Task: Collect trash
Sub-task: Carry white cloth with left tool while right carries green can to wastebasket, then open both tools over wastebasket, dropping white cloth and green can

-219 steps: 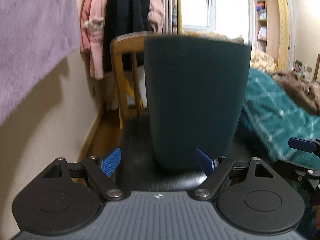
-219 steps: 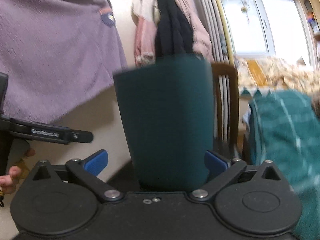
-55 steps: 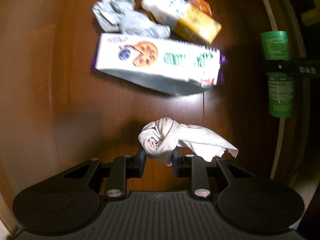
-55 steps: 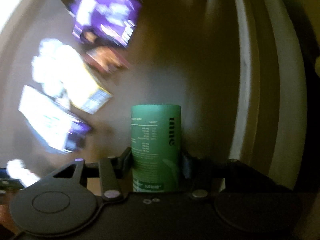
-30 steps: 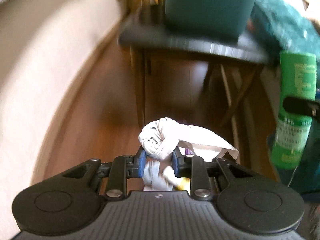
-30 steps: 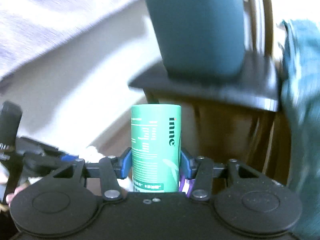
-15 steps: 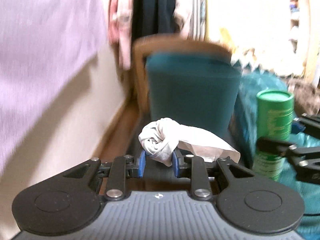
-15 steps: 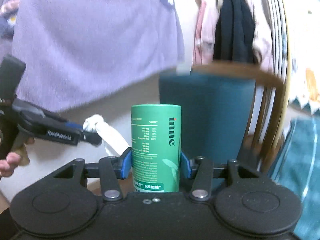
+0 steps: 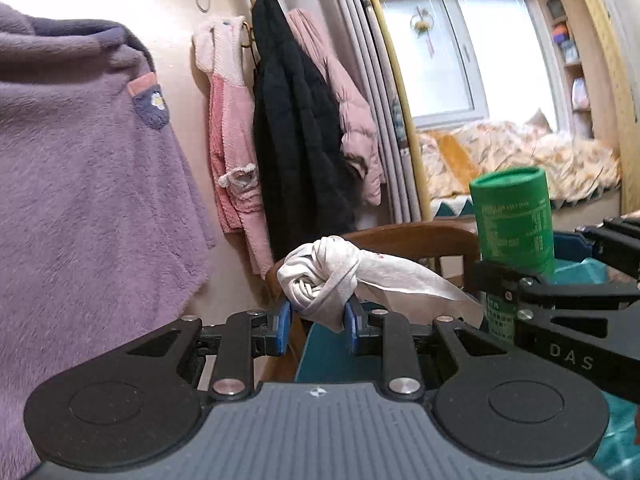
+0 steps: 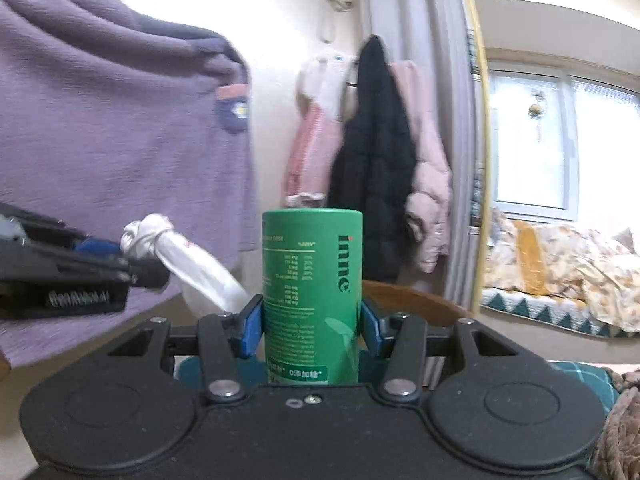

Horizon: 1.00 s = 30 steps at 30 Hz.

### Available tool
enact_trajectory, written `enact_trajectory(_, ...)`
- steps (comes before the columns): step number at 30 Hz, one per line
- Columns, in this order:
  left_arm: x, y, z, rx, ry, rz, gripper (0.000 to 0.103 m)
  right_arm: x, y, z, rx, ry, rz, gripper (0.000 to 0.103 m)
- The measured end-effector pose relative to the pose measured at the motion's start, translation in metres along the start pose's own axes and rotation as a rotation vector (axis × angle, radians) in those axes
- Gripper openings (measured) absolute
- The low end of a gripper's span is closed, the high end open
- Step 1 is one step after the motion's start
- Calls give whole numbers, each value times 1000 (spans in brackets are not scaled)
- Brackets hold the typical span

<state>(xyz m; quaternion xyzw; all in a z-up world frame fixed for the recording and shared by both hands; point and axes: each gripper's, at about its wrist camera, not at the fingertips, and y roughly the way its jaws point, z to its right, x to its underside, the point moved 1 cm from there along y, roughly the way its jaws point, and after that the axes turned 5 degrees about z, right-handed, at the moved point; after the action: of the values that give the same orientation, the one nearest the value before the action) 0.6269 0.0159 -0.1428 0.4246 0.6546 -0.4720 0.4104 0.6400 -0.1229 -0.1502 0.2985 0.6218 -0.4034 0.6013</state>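
Observation:
My left gripper (image 9: 316,326) is shut on a knotted white rag (image 9: 324,276), whose loose tail trails off to the right. In the right wrist view the rag (image 10: 160,240) shows at the left, beside my right gripper (image 10: 312,330), which is shut on an upright green tube (image 10: 312,292). That tube (image 9: 512,224) also stands at the right of the left wrist view. Only the top of the dark teal bin (image 9: 332,356) on the wooden chair (image 9: 416,236) shows, low behind both grippers (image 10: 192,368). Its opening is hidden.
A purple fleece garment (image 9: 88,184) hangs on the wall at the left. Pink and black coats (image 9: 292,148) hang further along, by grey curtains. A window seat with floral bedding (image 9: 520,152) lies at the right, and a teal blanket (image 9: 616,448) low right.
Both grippers have risen from near the floor to above the chair's seat, still carrying the rag and the tube. The bin has dropped from the middle of the views to their lower edge.

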Motion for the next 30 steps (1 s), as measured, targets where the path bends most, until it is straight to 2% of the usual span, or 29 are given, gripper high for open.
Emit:
enact_trajectory(5, 14, 46, 9, -23, 20, -52, 26, 22, 42, -4, 55, 48, -47, 48)
enact_trajectory(12, 38, 84, 15, 4, 55, -141, 26, 50, 76, -9, 91, 54, -159, 48)
enact_trajectory(21, 64, 114, 22, 11, 101, -265, 26, 71, 93, -11, 92, 20, -284, 49)
enact_trajectory(26, 74, 126, 20, 29, 63, -340, 26, 79, 98, -15, 102, 8, -328, 49)
enact_trajectory(30, 79, 128, 20, 39, 44, -368, 27, 84, 100, -17, 104, 2, -355, 50)
